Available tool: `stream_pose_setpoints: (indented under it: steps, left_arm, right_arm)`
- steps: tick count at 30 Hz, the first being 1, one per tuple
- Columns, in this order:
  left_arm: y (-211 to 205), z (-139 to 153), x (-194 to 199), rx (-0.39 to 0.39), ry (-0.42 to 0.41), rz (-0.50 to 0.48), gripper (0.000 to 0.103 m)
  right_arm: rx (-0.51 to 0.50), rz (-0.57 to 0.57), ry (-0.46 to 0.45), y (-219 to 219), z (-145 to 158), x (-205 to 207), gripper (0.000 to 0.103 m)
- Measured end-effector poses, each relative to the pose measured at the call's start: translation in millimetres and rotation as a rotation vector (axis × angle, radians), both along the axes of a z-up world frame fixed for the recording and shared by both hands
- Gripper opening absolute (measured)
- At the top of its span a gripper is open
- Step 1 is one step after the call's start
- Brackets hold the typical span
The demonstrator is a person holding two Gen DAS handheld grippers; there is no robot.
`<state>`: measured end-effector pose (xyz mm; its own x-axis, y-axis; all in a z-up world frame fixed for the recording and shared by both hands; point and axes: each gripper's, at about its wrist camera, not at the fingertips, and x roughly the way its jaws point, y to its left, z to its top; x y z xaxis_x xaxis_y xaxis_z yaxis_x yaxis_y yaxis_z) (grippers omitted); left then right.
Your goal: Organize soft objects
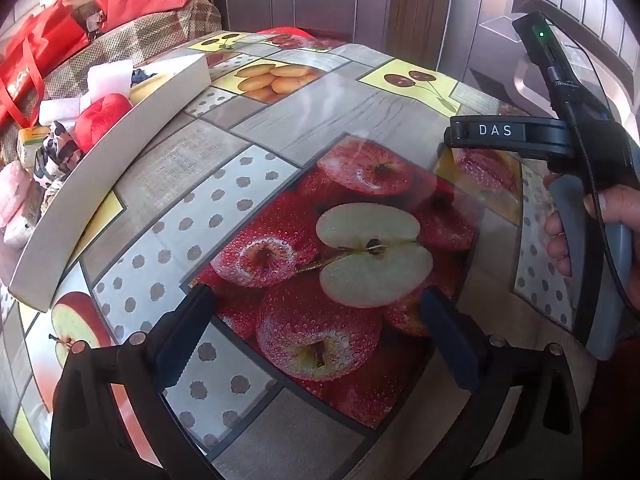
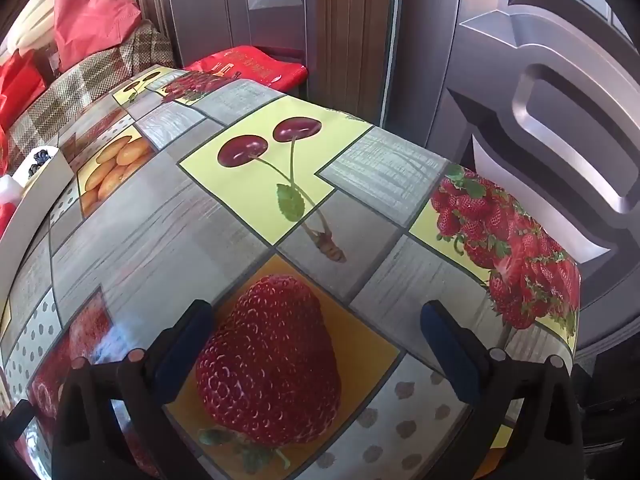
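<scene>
A white box point(image 1: 100, 168) stands at the left edge of the table and holds soft things: a red fluffy item point(image 1: 102, 120), a black-and-white patterned cloth point(image 1: 54, 152), a pink plush piece point(image 1: 14, 192) and white foam blocks point(image 1: 108, 76). My left gripper point(image 1: 316, 304) is open and empty above the fruit-print tablecloth point(image 1: 248, 132), right of the box. My right gripper point(image 2: 316, 316) is open and empty over the printed strawberry. Its black body also shows in the left wrist view point(image 1: 560, 140), held by a hand. The box shows in the right wrist view point(image 2: 36, 196) at far left.
The fruit-print table point(image 2: 380, 168) ends close to dark panelled doors point(image 2: 540, 100) at the back and right. A checked sofa point(image 1: 152, 36) with red bags point(image 1: 36, 52) lies behind the box. A red bag point(image 2: 248, 66) sits beyond the table's far edge.
</scene>
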<state>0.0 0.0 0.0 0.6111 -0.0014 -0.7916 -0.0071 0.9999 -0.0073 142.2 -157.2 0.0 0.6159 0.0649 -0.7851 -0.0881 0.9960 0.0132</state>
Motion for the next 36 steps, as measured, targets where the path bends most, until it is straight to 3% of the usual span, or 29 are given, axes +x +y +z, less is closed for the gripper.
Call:
stream_pose_setpoints:
  steps: [36]
  left_arm:
    - [0.2,0.0,0.0,-0.004,0.000,0.000,0.102]
  right_arm:
    - [0.001,-0.004,0.008,-0.4,-0.7,0.9,0.103]
